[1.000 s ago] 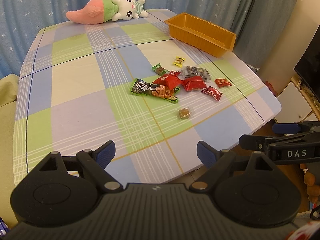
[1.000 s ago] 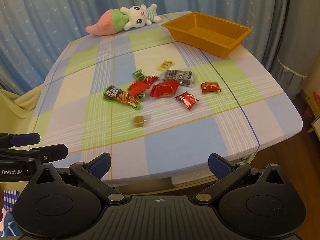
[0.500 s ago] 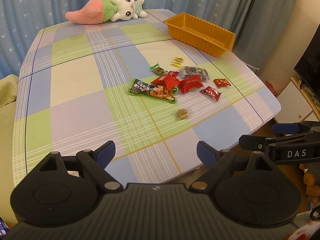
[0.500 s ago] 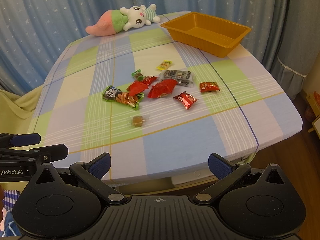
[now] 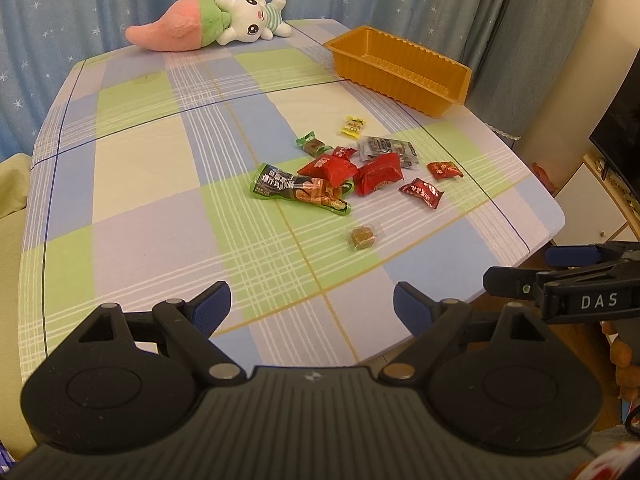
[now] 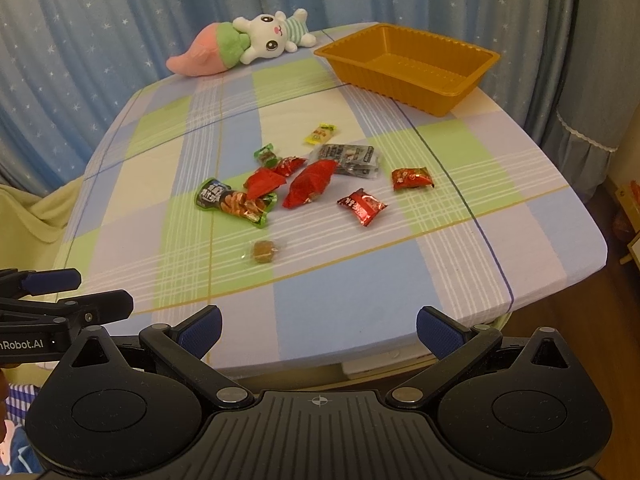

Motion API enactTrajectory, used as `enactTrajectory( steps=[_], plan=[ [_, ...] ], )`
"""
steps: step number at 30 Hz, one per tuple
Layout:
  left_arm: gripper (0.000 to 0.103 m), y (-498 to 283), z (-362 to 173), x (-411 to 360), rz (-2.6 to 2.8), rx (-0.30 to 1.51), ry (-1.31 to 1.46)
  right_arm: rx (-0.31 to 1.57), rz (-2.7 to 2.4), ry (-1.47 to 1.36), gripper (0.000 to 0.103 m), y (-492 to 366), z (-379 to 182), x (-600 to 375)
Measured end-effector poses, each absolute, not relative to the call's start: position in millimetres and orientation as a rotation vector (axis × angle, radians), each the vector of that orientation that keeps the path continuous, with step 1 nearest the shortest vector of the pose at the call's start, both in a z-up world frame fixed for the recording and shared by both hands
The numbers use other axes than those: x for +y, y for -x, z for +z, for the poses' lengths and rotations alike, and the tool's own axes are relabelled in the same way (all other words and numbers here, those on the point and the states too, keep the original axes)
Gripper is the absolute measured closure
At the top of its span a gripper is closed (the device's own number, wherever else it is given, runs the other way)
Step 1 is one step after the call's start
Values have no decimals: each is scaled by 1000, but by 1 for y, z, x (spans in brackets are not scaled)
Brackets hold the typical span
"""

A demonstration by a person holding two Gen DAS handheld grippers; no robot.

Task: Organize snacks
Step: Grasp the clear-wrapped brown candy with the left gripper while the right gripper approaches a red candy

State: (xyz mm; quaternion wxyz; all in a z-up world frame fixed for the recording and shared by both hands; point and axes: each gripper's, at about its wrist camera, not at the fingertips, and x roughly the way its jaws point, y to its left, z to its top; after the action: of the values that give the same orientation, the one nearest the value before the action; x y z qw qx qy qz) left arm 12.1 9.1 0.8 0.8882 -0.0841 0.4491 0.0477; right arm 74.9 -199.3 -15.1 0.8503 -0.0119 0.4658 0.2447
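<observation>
Right wrist view, snack packets [image 6: 308, 188] scattered mid-table [image 6: 360, 292], orange tray [image 6: 408, 68] empty (far corner), both grippers' fingers [image 6: 200, 330] spread wide, holding nothing

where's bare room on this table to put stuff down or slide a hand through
Bare cloth: the near strip between the table edge and the brown candy, the whole left side beside the green snack pack, and the band between the plush toy and the yellow candy. The orange tray looks empty. Crowded: the wrapper cluster mid-table.
</observation>
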Motion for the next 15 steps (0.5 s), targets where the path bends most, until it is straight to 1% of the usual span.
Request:
enactTrajectory(
  steps=[6,8,15],
  plan=[
    [17,-27,-7,3,84,901,138,953,517,31,0,-90,-22,-210],
    [20,-33,-11,1,80,904,127,950,519,25,0,-96,-24,-213],
    [27,-55,-33,-6,52,911,103,930,521,16,0,-114,-33,-226]
  ],
)
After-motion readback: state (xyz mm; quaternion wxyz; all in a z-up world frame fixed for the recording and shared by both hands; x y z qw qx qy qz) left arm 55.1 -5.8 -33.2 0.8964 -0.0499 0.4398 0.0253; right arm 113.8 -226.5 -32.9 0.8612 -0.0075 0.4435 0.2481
